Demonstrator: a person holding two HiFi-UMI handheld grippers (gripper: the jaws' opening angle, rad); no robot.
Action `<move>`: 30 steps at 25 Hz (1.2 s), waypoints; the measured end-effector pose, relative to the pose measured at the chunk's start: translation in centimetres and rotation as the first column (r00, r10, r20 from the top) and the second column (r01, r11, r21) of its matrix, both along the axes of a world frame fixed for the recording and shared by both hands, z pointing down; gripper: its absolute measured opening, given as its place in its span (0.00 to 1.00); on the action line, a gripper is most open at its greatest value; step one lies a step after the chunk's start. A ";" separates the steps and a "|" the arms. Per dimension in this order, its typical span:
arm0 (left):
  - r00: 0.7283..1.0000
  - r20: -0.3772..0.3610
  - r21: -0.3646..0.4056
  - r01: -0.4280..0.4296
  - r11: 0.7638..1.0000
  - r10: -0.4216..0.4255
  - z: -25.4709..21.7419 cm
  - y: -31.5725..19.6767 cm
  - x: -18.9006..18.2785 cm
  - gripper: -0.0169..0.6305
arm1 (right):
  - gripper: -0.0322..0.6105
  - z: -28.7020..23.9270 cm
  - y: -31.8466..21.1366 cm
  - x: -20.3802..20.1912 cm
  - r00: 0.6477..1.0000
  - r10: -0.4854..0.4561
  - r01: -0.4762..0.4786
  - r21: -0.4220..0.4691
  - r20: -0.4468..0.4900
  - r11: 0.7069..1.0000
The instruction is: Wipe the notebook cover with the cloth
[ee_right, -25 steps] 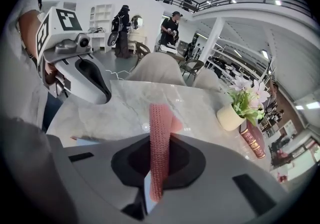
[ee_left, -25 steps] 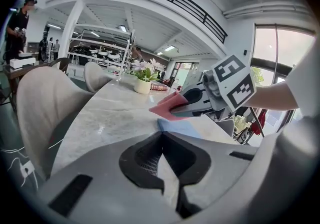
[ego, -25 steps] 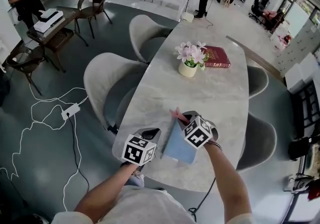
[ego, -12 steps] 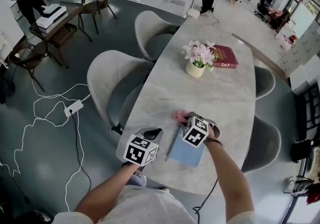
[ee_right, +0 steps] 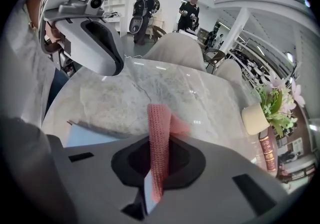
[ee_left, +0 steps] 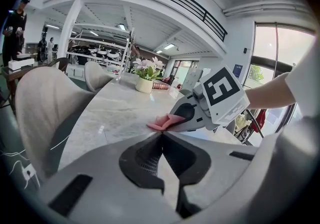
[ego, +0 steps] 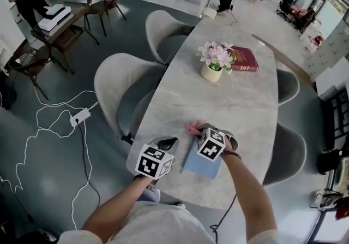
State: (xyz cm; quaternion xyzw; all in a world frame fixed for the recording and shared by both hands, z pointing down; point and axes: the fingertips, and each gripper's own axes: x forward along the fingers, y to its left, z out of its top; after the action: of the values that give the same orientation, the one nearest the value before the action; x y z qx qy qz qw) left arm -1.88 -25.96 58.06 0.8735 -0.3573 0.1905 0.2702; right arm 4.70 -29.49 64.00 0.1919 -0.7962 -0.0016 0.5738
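Right hand-held gripper (ee_right: 156, 142) pinches cloth (ee_right: 159, 120) beside notebook (ee_right: 86, 136).

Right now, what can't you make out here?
- notebook cover: in the head view it is mostly under the right claw, so any marks are unreadable.
- whether the cloth touches the notebook: hidden by that claw's body in the head and right gripper views.
- red book title: too small in the head view.

Both bare forearms reach forward, side by side. The grey left gripper (ego: 166, 143) has its jaws pressed together, empty. The grey right gripper (ego: 200, 128) pinches a pink knitted cloth (ee_right: 159, 143).
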 end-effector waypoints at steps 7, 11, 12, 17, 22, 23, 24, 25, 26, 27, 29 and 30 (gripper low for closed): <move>1.000 0.002 0.005 0.007 1.000 -0.007 -0.2 0.6 -0.1 0.04 | 0.07 0.0 1.8 -0.7 0.999 -0.028 0.028 -0.016 0.018 0.999; 1.000 -0.001 0.011 0.015 1.000 -0.015 -0.6 0.8 -0.3 0.04 | 0.07 -0.1 2.9 -1.1 0.999 -0.046 0.047 -0.022 0.021 0.999; 1.000 -0.001 0.013 0.016 1.000 -0.016 -0.7 0.9 -0.3 0.04 | 0.07 -0.2 3.2 -1.3 0.998 -0.051 0.052 -0.026 0.023 0.998; 1.000 -0.001 0.016 0.020 1.000 -0.020 -0.9 1.7 -0.1 0.04 | 0.07 -0.4 5.0 -1.9 0.997 -0.071 0.072 -0.044 0.041 0.996; 1.000 0.000 0.018 0.025 1.000 -0.025 -1.0 2.5 0.1 0.04 | 0.07 -0.4 6.4 -2.2 0.995 -0.078 0.081 -0.056 0.056 0.995; 1.000 0.000 0.017 0.027 1.000 -0.027 -1.0 2.7 0.1 0.04 | 0.07 -0.4 6.8 -2.2 0.995 -0.080 0.083 -0.058 0.059 0.995; 1.000 0.000 0.017 0.028 0.999 -0.028 -1.1 2.8 0.1 0.04 | 0.07 -0.4 7.1 -2.3 0.995 -0.082 0.086 -0.060 0.062 0.995; 1.000 0.000 0.017 0.029 0.999 -0.029 -1.1 3.0 0.1 0.04 | 0.07 -0.5 7.4 -2.5 0.994 -0.084 0.088 -0.061 0.066 0.994; 1.000 0.000 0.018 0.029 0.999 -0.029 -1.2 3.1 0.2 0.04 | 0.07 -0.6 7.7 -2.5 0.994 -0.085 0.090 -0.063 0.070 0.994; 1.000 -0.001 0.019 0.030 0.999 -0.030 -1.3 3.3 0.3 0.04 | 0.07 -0.6 8.0 -2.6 0.993 -0.087 0.092 -0.064 0.074 0.994; 1.000 -0.001 0.021 0.032 0.999 -0.031 -1.3 3.6 0.4 0.04 | 0.07 -0.7 8.7 -2.9 0.992 -0.093 0.099 -0.065 0.083 0.993; 0.999 -0.001 0.022 0.033 0.999 -0.033 -1.3 3.8 0.4 0.04 | 0.07 -0.7 9.0 -3.0 0.991 -0.097 0.103 -0.065 0.087 0.993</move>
State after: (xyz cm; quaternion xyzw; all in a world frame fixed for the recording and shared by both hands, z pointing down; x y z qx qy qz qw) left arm -1.44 -22.18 56.76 0.8705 -0.3735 0.1817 0.2641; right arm 1.71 -20.50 63.32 0.1316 -0.8277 0.0054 0.5454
